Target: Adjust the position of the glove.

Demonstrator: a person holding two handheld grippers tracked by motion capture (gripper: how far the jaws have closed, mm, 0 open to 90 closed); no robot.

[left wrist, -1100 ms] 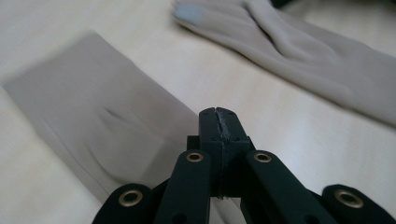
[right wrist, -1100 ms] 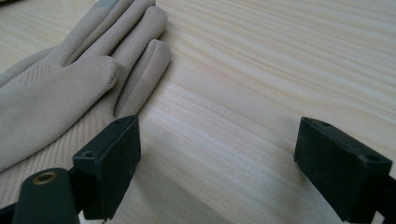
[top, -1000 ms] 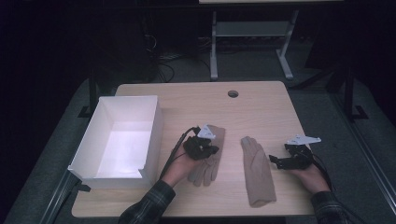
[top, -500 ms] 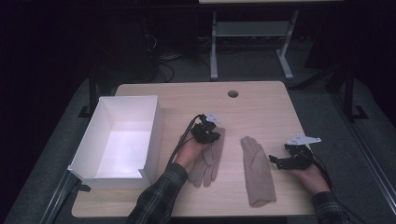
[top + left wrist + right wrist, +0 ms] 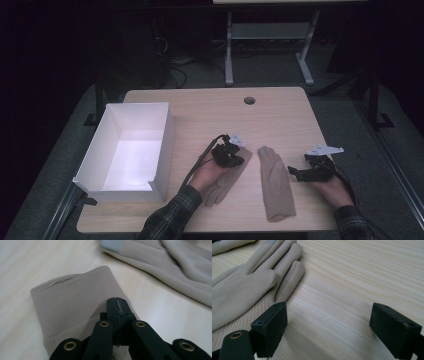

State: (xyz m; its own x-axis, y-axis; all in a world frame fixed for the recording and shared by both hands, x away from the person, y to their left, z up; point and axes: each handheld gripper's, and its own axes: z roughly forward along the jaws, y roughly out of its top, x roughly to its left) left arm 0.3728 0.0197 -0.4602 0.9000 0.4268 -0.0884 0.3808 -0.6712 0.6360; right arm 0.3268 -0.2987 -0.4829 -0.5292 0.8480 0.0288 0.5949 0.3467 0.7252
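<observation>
Two beige gloves lie flat on the wooden table. The left glove has its cuff pointing away from the person. My left gripper is shut, its tips low over that cuff. Whether fabric is pinched between them I cannot tell. The right glove lies beside it with its fingers toward the person's right. My right gripper stands open just right of it, with bare wood between its jaws.
A white open box stands on the table's left side. A round cable hole sits near the far edge. Black cables trail from both grippers toward the person. A metal stand is on the floor beyond the table.
The left hand has slid along the left glove toward its cuff and come down a little. The right gripper and both gloves have stayed put.
</observation>
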